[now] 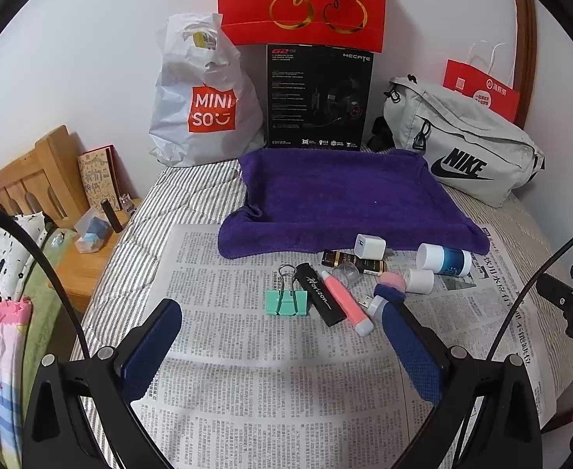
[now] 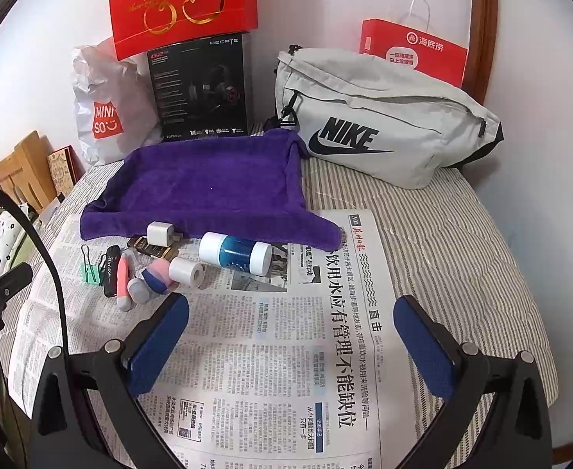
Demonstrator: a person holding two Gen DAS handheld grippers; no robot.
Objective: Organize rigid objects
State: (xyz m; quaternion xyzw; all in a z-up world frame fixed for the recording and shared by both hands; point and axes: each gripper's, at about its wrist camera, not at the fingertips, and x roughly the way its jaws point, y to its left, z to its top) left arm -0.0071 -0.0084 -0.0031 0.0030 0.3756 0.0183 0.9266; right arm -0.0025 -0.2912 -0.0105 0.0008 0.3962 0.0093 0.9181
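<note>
While both grippers hang above the bed, the small objects lie in a loose cluster on the newspaper [image 1: 247,351] just in front of the purple towel [image 1: 341,195]. From the left wrist view I can pick out a mint-green binder clip [image 1: 286,300], a black stick marked "Horizon" [image 1: 319,294] touching its side, and a pink tube [image 1: 347,303] lying alongside that. Behind them sit a white charger plug [image 1: 369,245] at the towel's edge, a dark amber vial [image 1: 351,261], and a white bottle with a blue label [image 1: 444,260] lying on its side. A small white cylinder [image 1: 419,280] rests just in front of that bottle.

The left gripper [image 1: 282,336] stands wide apart and holds nothing; its right finger sits close to the near side of the cluster. The right gripper [image 2: 291,332] is also spread wide and empty, over bare newspaper to the right of the objects.

Against the wall stand a Miniso bag [image 1: 204,105], a black Hecate box [image 1: 319,97], a red cherries bag [image 1: 302,0] and a grey Nike bag [image 2: 380,117].
</note>
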